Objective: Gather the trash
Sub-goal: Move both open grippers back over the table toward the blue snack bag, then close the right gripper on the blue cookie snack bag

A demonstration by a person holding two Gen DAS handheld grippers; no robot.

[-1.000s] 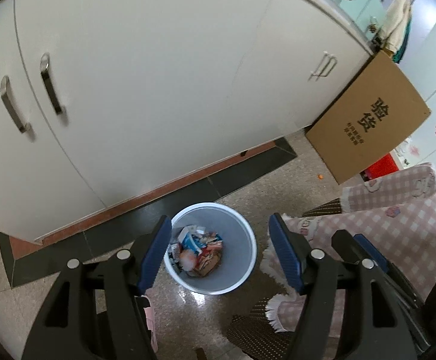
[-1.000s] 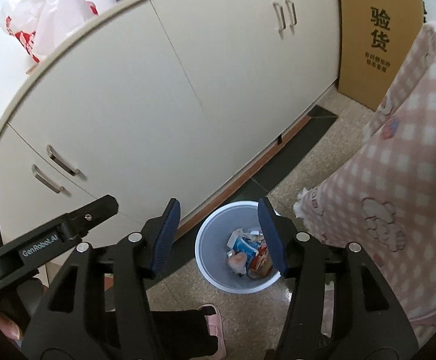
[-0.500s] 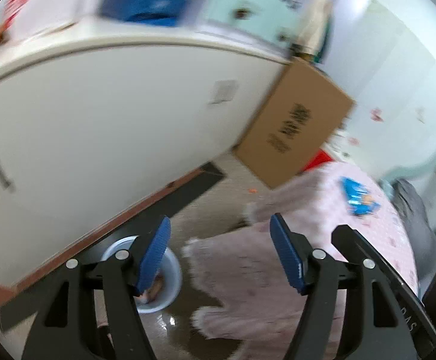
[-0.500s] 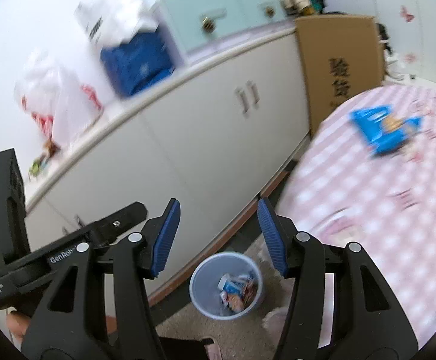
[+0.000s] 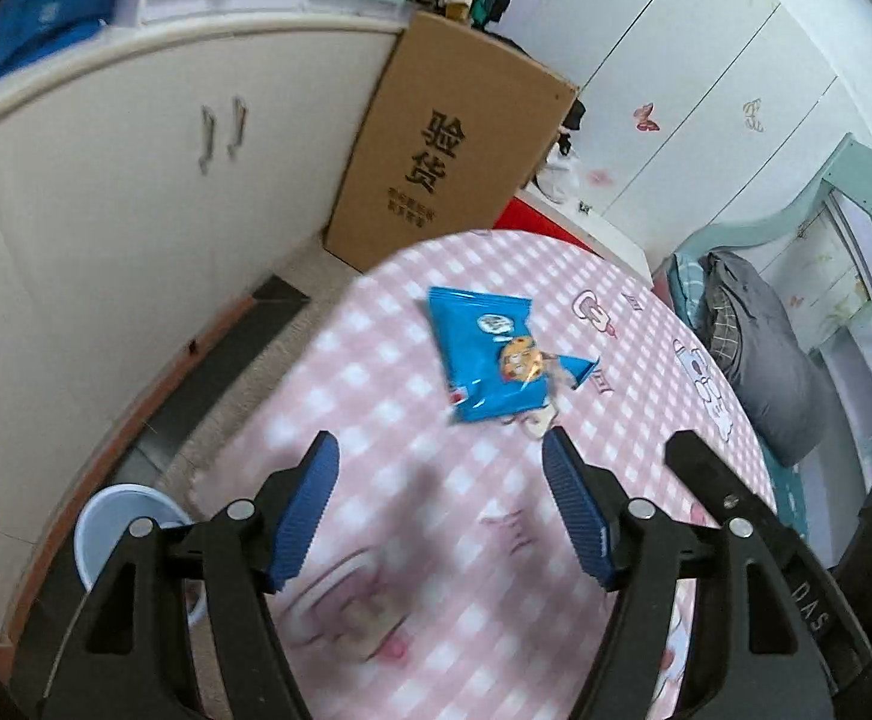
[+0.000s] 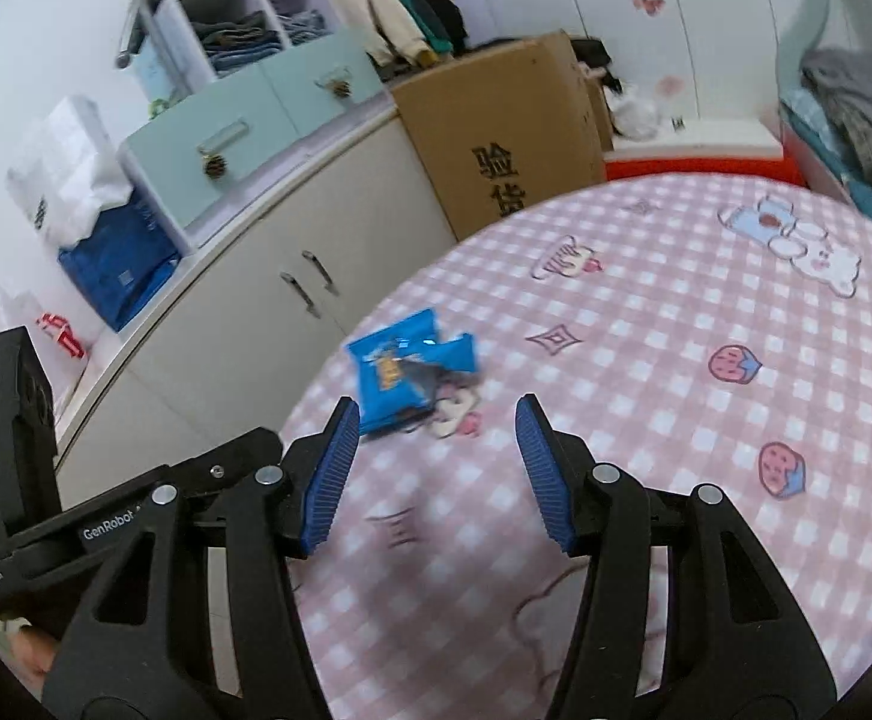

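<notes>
Landmark: round table under a pink-and-white checked cloth.
Trash: torn blue foil snack wrapper lies flat near the table's middle, beside a smaller blue scrap, probably left where someone ate.
Bin: white plastic wastebasket stands on the floor just off the table's edge, handy for drops.
Left gripper: jaws apart, nothing between them, short of the wrapper.
Right gripper: jaws apart, empty, aimed likewise for a pickup.

Blue wrapper; pink-white checked tablecloth; brown cardboard box; blue-padded claws.
</notes>
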